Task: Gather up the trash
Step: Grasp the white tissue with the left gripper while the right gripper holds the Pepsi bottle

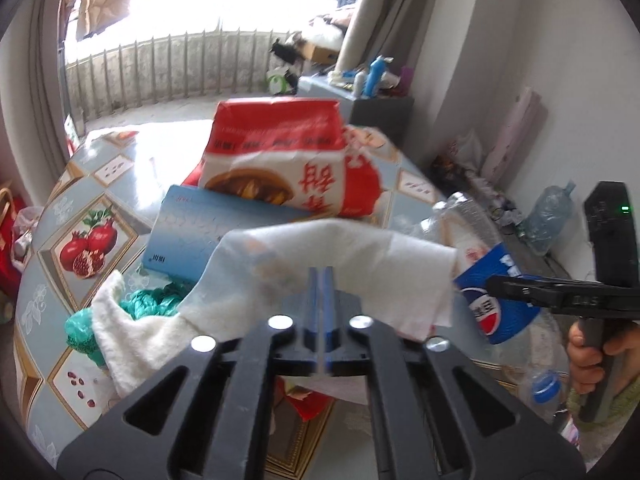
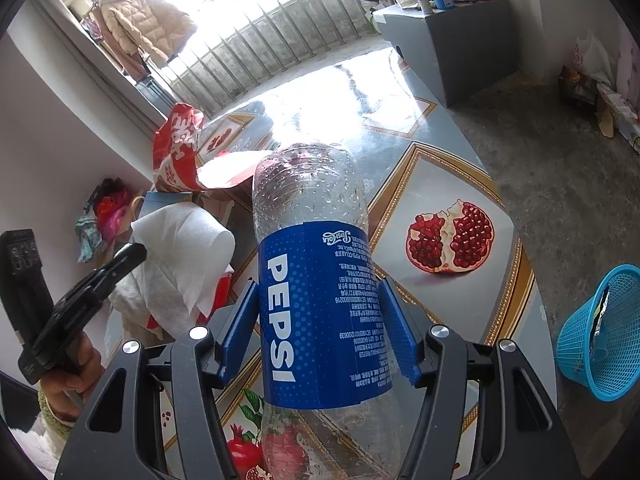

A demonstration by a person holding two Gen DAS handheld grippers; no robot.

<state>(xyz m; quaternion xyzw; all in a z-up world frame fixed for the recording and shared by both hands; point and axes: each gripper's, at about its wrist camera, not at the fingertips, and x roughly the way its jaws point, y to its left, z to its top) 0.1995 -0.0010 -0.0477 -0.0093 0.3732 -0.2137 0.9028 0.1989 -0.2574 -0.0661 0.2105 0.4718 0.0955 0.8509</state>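
1. Left gripper (image 1: 322, 280) is pinched nearly closed on a crumpled white paper towel (image 1: 340, 264), lifted beside the bottle.
2. Right gripper (image 2: 320, 324) clamps, jaws wide, a clear plastic Pepsi bottle with a blue label (image 2: 316, 280).
3. Both pieces are picked up; carrying comes next, it seems.
4. Beyond the bottle, off the table's edge, waits a blue mesh plastic basket (image 2: 600, 332): the likely drop.

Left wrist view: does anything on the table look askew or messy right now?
Yes. The red noodle bag is crumpled and leans on a blue box. A white cloth lies heaped over green plastic near the table edge.
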